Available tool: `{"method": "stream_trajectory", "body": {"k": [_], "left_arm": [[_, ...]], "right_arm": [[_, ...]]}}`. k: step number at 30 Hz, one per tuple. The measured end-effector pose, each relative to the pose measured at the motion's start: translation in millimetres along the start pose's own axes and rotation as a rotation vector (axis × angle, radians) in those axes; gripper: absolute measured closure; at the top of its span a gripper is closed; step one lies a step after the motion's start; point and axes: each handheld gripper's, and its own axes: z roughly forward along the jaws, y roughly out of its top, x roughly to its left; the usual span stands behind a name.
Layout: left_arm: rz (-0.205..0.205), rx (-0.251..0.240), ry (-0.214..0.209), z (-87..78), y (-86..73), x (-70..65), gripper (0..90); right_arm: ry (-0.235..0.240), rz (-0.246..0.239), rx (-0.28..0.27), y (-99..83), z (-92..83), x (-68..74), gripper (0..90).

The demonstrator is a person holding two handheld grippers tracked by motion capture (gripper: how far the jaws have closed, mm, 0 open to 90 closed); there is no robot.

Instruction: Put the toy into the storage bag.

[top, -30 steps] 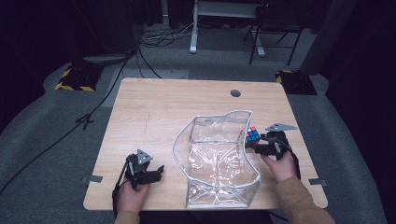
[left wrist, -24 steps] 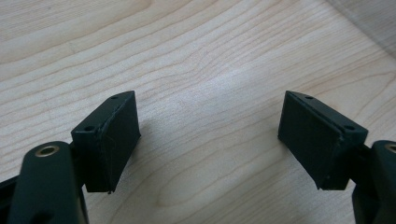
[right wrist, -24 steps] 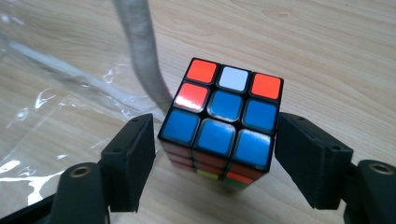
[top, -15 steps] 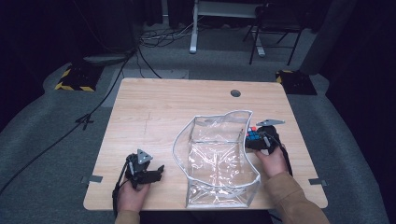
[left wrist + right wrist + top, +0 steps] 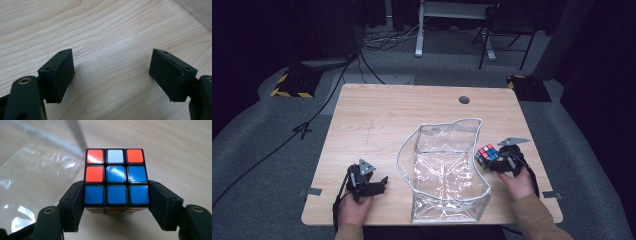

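— So, what step is this, going by the high view?

— Carrying, I judge. On the table (image 5: 377, 120), a clear plastic bag (image 5: 442, 175) stands open at lower centre. The right claw (image 5: 495, 161) is clamped on a puzzle cube (image 5: 487, 155), held just beside the bag's right wall, lifted off the wood.

— And the other one?

— The left claw (image 5: 379, 184) rests at lower left, jaws spread wide with nothing between them.

— Next move?

— Probably lifting the cube over the bag's rim before letting go; the floppy wall could fold inward.
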Motion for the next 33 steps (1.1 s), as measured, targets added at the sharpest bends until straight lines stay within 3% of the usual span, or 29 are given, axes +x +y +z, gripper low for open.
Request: {"method": "stream_trajectory", "body": {"k": [4,6,8,11,12,17,33], "left_arm": [[-0.004,-0.002,0.006,0.8,0.4,-0.5,20.4],[-0.004,-0.002,0.006,0.8,0.4,-0.6,20.4],[-0.003,0.002,0.012,0.2,0.4,-0.8,20.4],[-0.002,0.003,0.011,0.0,0.2,-0.8,20.4],[-0.001,0.003,0.012,0.0,0.2,-0.8,20.4],[-0.002,-0.001,0.010,0.2,-0.2,-1.0,20.5],[-0.001,-0.002,0.009,1.0,0.9,-0.5,19.8]], "right_arm": [[0.016,-0.025,0.010,-16.8,-18.2,4.4,23.6],[0.045,-0.025,0.026,-15.9,-17.3,3.9,21.6],[0.042,-0.032,0.046,-12.1,-11.6,3.3,20.9],[0.035,-0.038,0.069,-4.8,-3.6,3.5,24.6],[0.044,-0.047,0.084,-2.3,-1.0,2.6,32.2],[0.051,-0.064,0.120,1.2,-1.2,2.6,33.8],[0.120,-0.084,0.066,26.6,-60.5,-1.0,33.8]]}}
